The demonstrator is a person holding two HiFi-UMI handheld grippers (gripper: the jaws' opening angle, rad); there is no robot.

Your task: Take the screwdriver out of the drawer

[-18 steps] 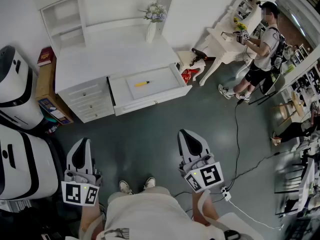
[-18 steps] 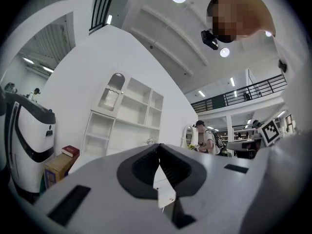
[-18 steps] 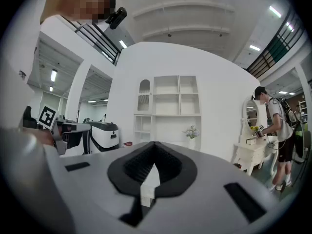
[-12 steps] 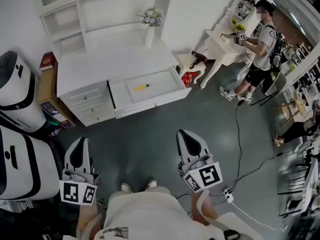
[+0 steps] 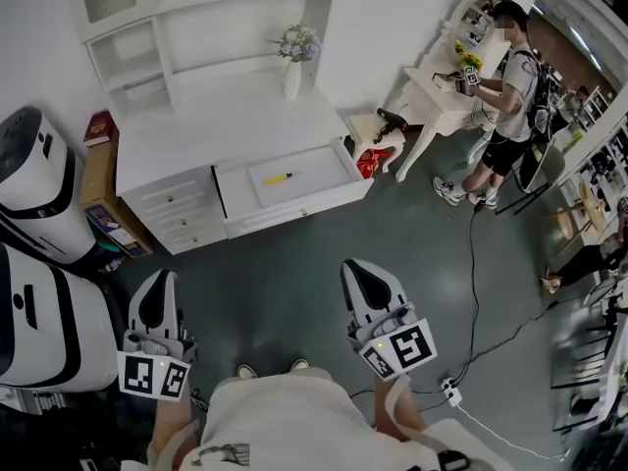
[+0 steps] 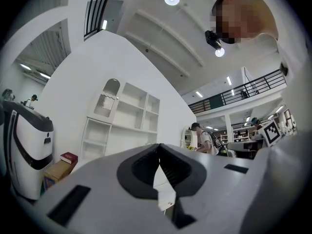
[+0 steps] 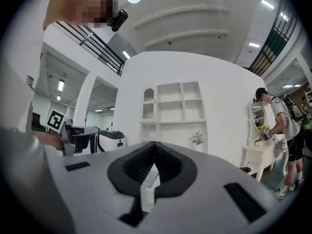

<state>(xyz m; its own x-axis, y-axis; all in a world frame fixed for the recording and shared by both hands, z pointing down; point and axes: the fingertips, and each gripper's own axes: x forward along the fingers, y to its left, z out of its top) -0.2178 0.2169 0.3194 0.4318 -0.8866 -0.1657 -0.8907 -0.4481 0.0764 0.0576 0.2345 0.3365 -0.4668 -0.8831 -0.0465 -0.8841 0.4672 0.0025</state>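
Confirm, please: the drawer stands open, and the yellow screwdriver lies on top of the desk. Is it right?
Not quite. The screwdriver lies inside the open drawer, not on the desk top; the head view shows it.

right gripper (image 7: pixel 155 144) jaws together, white shelving (image 7: pixel 171 107) ahead

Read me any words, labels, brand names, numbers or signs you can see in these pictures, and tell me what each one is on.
No text can be read in any view.
Marker cubes on the left gripper and right gripper: black-and-white square patterns only, no letters.
Red book: any cover print is too small to read.
Red bag: any print is too blurred to read.
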